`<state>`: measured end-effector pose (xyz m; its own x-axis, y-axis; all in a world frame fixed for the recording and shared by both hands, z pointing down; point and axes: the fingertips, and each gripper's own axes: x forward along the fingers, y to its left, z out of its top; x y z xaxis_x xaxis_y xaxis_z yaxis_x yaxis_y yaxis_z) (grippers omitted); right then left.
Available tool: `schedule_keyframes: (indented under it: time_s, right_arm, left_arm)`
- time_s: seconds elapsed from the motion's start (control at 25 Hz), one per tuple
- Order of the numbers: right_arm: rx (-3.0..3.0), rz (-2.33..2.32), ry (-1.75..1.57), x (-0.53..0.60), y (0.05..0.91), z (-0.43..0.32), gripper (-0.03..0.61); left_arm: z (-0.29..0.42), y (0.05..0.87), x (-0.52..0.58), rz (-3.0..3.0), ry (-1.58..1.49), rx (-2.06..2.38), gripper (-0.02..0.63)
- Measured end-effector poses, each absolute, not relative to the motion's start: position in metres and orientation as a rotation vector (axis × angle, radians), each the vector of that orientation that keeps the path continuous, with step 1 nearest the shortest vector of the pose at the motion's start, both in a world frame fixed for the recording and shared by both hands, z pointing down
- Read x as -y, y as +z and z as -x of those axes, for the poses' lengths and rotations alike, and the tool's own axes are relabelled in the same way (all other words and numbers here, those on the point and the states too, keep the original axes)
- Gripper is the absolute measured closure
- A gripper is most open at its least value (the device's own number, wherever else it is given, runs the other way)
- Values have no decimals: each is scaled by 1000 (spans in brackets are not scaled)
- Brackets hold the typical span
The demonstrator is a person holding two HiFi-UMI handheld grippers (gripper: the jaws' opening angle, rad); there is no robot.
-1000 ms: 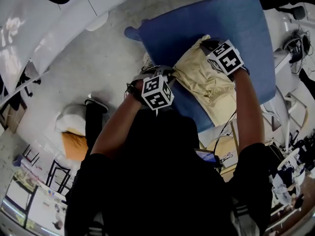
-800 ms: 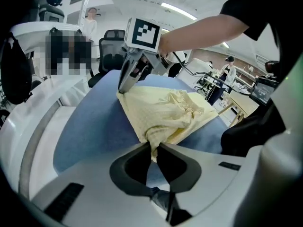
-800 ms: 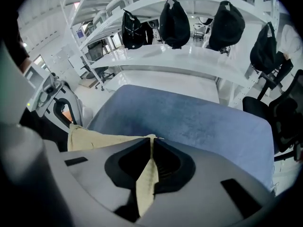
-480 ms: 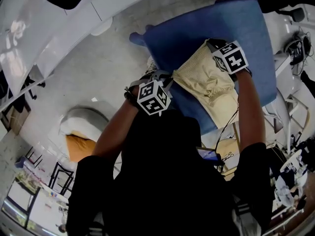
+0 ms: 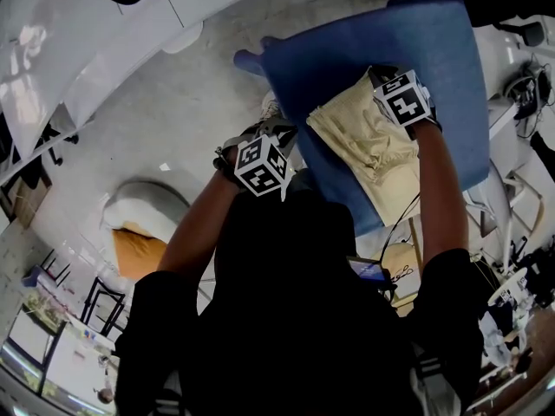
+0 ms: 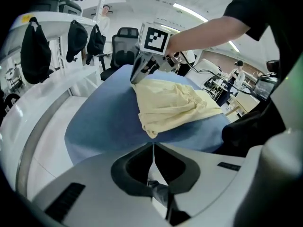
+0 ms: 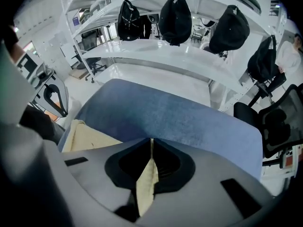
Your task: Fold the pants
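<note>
Head view: one bundle of cream pants is seen on the single blue table, its long axis running far to near. Its far end is at the right gripper. The left gripper is held apart at the table's left edge.

Left gripper view: the jaws have just been closing and are pressed together on nothing.

Right gripper view: a fold of the pants is clenched between the jaws.

Pale yellow pants on a blue cloth; marker cubes patterned black-and-white.

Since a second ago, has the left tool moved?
Yes. The left tool drew leftward, away from the pants on the blue table.
</note>
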<state>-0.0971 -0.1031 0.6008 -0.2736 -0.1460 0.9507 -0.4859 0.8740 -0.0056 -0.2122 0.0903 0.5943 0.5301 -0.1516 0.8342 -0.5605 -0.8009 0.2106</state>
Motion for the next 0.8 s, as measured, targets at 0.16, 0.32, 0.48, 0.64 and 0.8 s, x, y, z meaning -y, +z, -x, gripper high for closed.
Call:
schedule_keyframes:
  time_s: [0.16,0.32,0.48,0.64,0.8]
  right_arm:
    - [1850,-480,375,103,598,96,557]
    - [1846,-491,382,103,594,95,557]
    - [1843,-507,388,104,590,98,557]
    - [1851,-531,403,104,581,95,557]
    - [1840,-564,433,103,576,88,557]
  left_arm:
    - [205,591,-75,-2373,1246,553,588]
    - [199,586,-59,-2412,1263,518,545]
    - [192,585,-41,-2487,1303,438,531]
    - [179,588,-33,-2591,1407,238,524]
    - [169,593,-33,-2689,1550,-37,485]
